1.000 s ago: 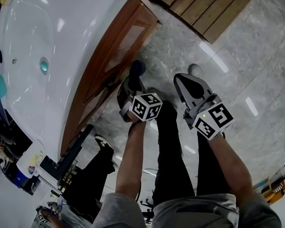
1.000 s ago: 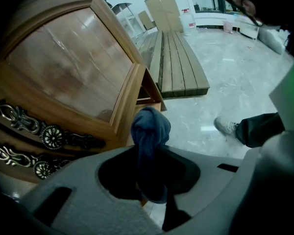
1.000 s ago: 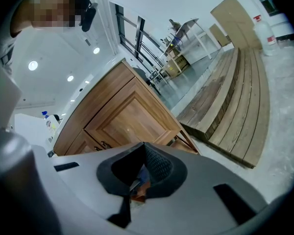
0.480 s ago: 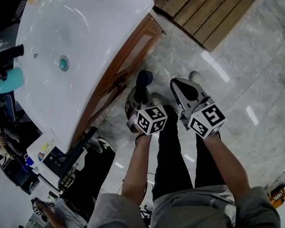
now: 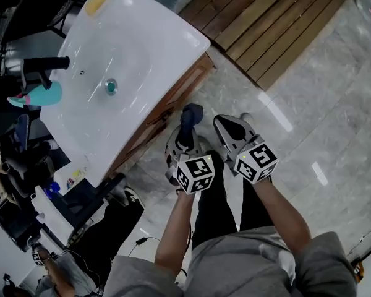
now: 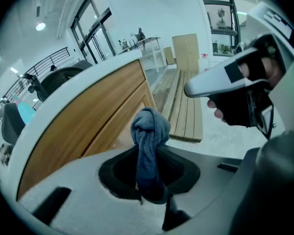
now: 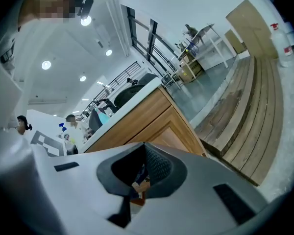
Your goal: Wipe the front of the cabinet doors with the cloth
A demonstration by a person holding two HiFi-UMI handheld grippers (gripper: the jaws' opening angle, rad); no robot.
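Observation:
In the head view the brown wooden cabinet (image 5: 173, 101) stands under a white basin (image 5: 120, 60) at the upper left. My left gripper (image 5: 184, 135) is shut on a bunched blue cloth (image 5: 190, 116), which hangs in the air a short way off the cabinet's front. The left gripper view has the cloth (image 6: 149, 141) sticking up out of the left gripper (image 6: 149, 180), with the cabinet doors (image 6: 88, 126) beyond it. My right gripper (image 5: 227, 125) hovers beside the left one over the floor, shut and holding nothing. The right gripper (image 7: 139, 180) points towards the cabinet's corner (image 7: 161, 119).
A black tap (image 5: 46, 64), a teal bottle (image 5: 37, 94) and a yellow soap (image 5: 99, 0) sit at the basin. A wooden slatted platform (image 5: 278, 23) lies on the glossy marble floor (image 5: 309, 122). The person's legs (image 5: 219, 209) stand below the grippers. Chairs and people crowd the lower left.
The view has pulled back and the whole basin now shows. Both grippers sit a little farther from the cabinet front than before. The cloth stays in the left gripper.

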